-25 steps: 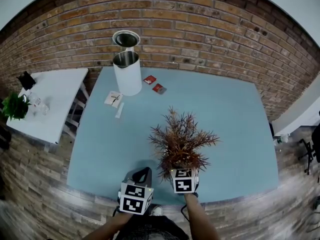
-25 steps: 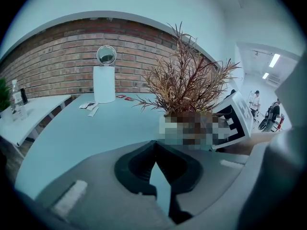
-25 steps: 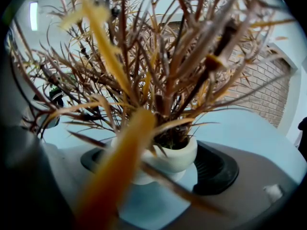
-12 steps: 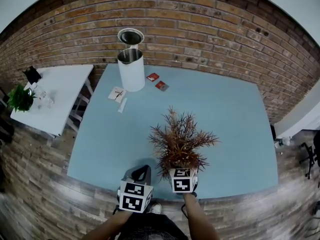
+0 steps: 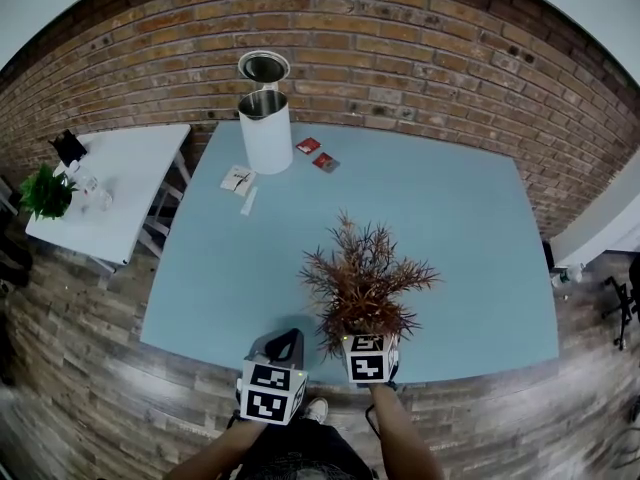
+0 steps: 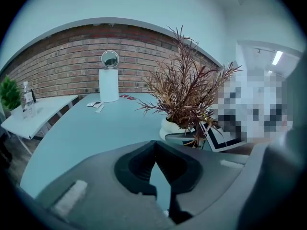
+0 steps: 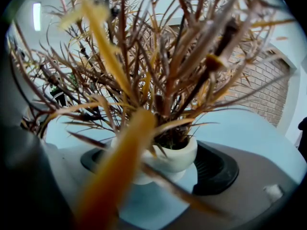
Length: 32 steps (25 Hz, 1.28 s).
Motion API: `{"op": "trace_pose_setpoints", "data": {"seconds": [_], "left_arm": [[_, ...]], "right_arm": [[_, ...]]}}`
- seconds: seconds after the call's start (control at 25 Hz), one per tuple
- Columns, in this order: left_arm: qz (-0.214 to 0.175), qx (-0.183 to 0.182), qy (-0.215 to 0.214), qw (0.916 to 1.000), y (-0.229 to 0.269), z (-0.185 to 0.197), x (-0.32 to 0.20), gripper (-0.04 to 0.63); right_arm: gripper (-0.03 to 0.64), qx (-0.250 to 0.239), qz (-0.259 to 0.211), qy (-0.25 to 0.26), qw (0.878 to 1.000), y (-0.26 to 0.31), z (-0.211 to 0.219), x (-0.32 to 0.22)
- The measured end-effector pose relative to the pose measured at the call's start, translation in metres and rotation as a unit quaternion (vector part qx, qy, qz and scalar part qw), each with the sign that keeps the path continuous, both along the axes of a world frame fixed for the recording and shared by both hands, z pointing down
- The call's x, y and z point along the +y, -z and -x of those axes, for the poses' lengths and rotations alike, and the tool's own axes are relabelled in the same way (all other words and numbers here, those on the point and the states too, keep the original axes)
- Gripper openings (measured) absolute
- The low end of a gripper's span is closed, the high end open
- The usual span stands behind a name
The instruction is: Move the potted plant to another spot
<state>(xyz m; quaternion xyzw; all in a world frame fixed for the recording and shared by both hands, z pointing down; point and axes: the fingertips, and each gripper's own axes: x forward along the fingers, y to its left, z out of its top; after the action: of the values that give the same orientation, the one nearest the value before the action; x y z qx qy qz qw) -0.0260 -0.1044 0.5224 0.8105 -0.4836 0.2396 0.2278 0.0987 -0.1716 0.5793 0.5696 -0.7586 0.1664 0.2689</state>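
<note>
The potted plant (image 5: pixel 365 286), rust-brown spiky leaves in a small white pot (image 7: pixel 169 161), stands near the front edge of the light blue table (image 5: pixel 460 228). My right gripper (image 5: pixel 367 334) reaches in from the near side. Its dark pads (image 7: pixel 218 169) sit against both sides of the pot, shut on it. Leaves hide much of the right gripper view. My left gripper (image 5: pixel 285 344) hovers at the table's front edge, just left of the plant, shut on nothing. In the left gripper view its jaws (image 6: pixel 154 152) meet at the tips, with the plant (image 6: pixel 184 92) off to the right.
A white cylindrical bin (image 5: pixel 266 130) with its lid up stands at the far left of the table. Beside it lie two red packets (image 5: pixel 316 154) and white sachets (image 5: pixel 238 180). A white side table (image 5: pixel 125 183) with a green plant (image 5: pixel 45 190) stands left. A brick wall runs behind.
Only the head view has shifted slightly. The plant and both grippers keep their places relative to the table.
</note>
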Motion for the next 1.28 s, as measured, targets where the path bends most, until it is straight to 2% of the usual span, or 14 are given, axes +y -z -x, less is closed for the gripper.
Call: {"op": "trace_pose_setpoints", "data": {"seconds": [0.72,1.28], "left_arm": [[0.013,0.013,-0.026,0.9995,-0.008,0.008,0.026,-0.005],[0.008,0.011,-0.039,0.9991,-0.004,0.011,0.046,-0.005]], "right_arm": [[0.491,0.002,0.003,-0.028,1.000,0.001,0.002,0.028],[0.491,0.002,0.003,-0.040,0.999,0.001,0.005,0.055]]}}
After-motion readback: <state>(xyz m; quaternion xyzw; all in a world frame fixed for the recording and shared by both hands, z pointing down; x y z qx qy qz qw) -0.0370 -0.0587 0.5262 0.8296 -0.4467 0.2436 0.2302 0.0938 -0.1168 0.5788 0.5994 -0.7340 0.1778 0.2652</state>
